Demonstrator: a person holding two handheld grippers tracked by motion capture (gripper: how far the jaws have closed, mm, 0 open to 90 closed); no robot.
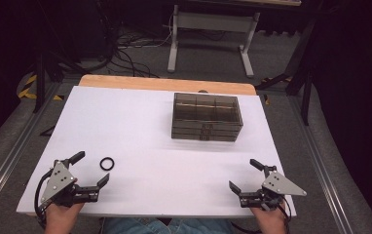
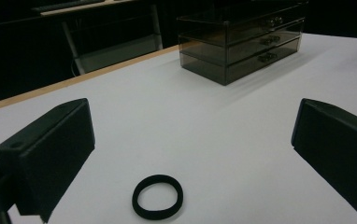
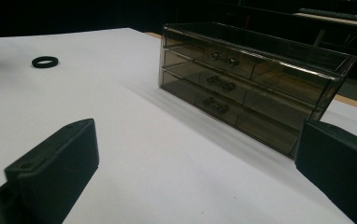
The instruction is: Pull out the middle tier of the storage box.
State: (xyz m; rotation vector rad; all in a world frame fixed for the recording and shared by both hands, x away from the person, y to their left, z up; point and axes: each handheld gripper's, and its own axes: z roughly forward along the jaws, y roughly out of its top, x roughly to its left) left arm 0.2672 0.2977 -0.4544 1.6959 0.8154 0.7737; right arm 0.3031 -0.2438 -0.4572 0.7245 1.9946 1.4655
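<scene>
A: How far is the work, do you think?

B: I judge it is at the very beginning; the left gripper rests at the near left corner of the white table with its jaws wide apart and nothing between them; the right gripper is at the near right corner, also spread wide and empty.

A: And the thing to be taken?

B: The black ring lies flat on the table, just beside the left gripper and a little in front of its jaws; it is not touched; in the left gripper view it lies low between the two jaws.

A: Farther away?

B: The smoky clear drawer box stands well apart from the ring, toward the far right; its drawers look all closed; the open top tray has compartments and looks empty; inside the drawers I cannot tell.

A: So what is left?

B: Everything, I think: to grasp the ring, and probably to put it in the box.
</scene>
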